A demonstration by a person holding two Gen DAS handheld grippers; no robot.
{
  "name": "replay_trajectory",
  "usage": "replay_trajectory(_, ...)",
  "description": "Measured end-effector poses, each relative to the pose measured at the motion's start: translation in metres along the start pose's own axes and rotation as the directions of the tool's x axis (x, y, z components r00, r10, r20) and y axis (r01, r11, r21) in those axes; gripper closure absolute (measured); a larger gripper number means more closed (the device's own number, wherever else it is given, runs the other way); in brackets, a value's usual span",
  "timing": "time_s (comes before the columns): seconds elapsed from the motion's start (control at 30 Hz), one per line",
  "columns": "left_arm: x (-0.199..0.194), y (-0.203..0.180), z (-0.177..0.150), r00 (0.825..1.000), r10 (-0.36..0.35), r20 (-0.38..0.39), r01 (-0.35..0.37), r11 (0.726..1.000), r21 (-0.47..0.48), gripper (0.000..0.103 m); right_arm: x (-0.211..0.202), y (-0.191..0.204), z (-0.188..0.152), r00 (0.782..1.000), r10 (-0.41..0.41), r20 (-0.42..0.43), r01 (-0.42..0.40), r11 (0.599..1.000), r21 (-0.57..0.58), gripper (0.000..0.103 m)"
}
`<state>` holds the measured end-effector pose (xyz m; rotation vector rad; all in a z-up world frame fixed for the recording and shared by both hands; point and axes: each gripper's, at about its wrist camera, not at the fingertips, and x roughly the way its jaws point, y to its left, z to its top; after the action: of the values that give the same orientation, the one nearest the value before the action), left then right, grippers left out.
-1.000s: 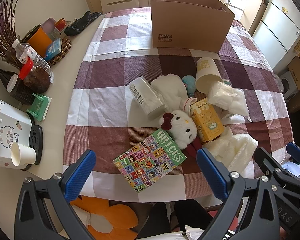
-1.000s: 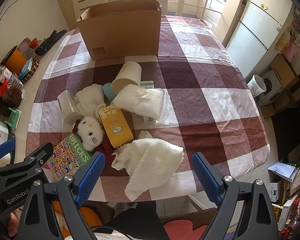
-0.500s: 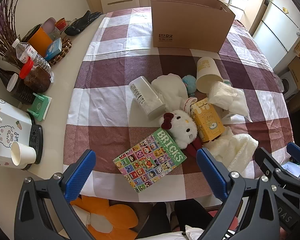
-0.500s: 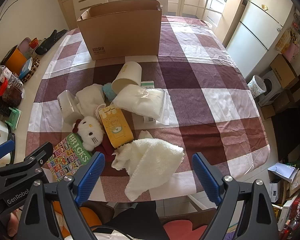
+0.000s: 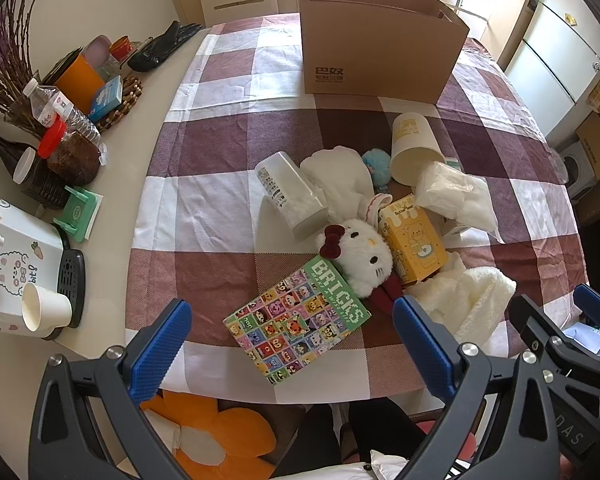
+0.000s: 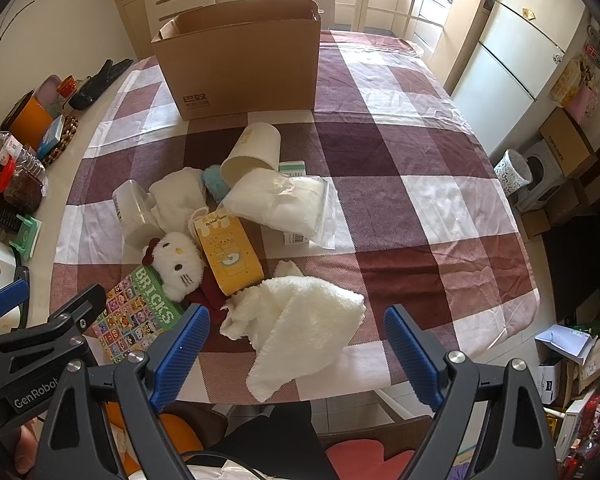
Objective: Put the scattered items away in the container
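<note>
An open cardboard box [image 5: 376, 60] [image 6: 240, 68] stands at the far side of the checked tablecloth. In front of it lie a BRICKS box [image 5: 298, 326] [image 6: 140, 316], a white cat plush [image 5: 362, 258] [image 6: 178, 262], a yellow carton [image 5: 414, 244] [image 6: 228, 254], a white towel [image 5: 466, 306] [image 6: 296, 324], a clear canister [image 5: 290, 194], a paper cup [image 5: 414, 148] [image 6: 252, 154] and a plastic bag [image 6: 284, 202]. My left gripper [image 5: 292, 348] is open above the BRICKS box at the near edge. My right gripper [image 6: 296, 344] is open above the towel.
Bottles, jars, a paper cup [image 5: 46, 312] and a dispenser stand on the bare table strip at the left. A fridge [image 6: 520, 40] and boxes stand on the floor to the right. An orange flower cushion [image 5: 216, 436] lies below the near edge.
</note>
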<state>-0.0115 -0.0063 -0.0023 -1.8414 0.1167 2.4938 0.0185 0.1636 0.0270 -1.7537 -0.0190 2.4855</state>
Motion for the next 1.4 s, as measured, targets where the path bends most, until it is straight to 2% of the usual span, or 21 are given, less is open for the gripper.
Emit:
replay_trajectory(0.2, 0.001, 0.002, 0.0, 1.0, -0.013, -0.001, 0.013, 1.0, 0.005, 0.002, 0.0, 0.0, 0.0, 1.0, 0.006, -0.001, -0.006, 1.0, -0.001, 0.011)
replay_trajectory(0.4, 0.003, 0.015, 0.003, 0.996, -0.083, 0.036, 0.084, 0.996, -0.014, 0.002, 0.001, -0.018, 0.004, 1.0, 0.003, 0.006, -0.003, 1.0, 0.003, 0.011)
replay_trajectory(0.53, 0.005, 0.034, 0.008, 0.986, -0.145, 0.076, 0.149, 0.988, -0.045, 0.001, 0.008, -0.049, 0.007, 1.0, 0.005, -0.004, -0.005, 0.997, 0.075, 0.011)
replay_trajectory(0.6, 0.011, 0.045, 0.009, 0.984, -0.165, 0.064, 0.169, 0.984, -0.055, 0.001, 0.016, -0.057, 0.006, 1.0, 0.017, -0.024, -0.015, 0.996, 0.091, 0.011)
replay_trajectory(0.77, 0.034, 0.057, 0.0, 0.99, -0.141, 0.007, 0.141, 0.988, -0.064, 0.001, 0.041, -0.064, -0.008, 0.992, 0.092, -0.085, -0.082, 0.99, 0.118, 0.011)
replay_trajectory(0.93, 0.064, 0.043, -0.018, 0.988, -0.136, -0.074, 0.138, 0.99, 0.013, 0.001, 0.066, -0.053, -0.022, 0.975, 0.17, -0.14, -0.151, 0.979, 0.137, 0.011)
replay_trajectory(1.1, 0.084, 0.024, -0.03, 0.982, -0.147, -0.12, 0.162, 0.978, 0.129, 0.001, 0.082, -0.044, -0.028, 0.965, 0.185, -0.187, -0.163, 0.978, 0.128, 0.011)
replay_trajectory(1.27, 0.091, 0.012, -0.03, 0.981, -0.137, -0.137, 0.17, 0.949, 0.264, 0.001, 0.087, -0.042, -0.027, 0.96, 0.189, -0.204, -0.167, 0.978, 0.122, 0.011)
replay_trajectory(1.4, 0.102, -0.001, -0.032, 0.977, -0.124, -0.175, 0.183, 0.908, 0.377, 0.001, 0.096, -0.041, -0.026, 0.954, 0.198, -0.226, -0.172, 0.977, 0.13, 0.011)
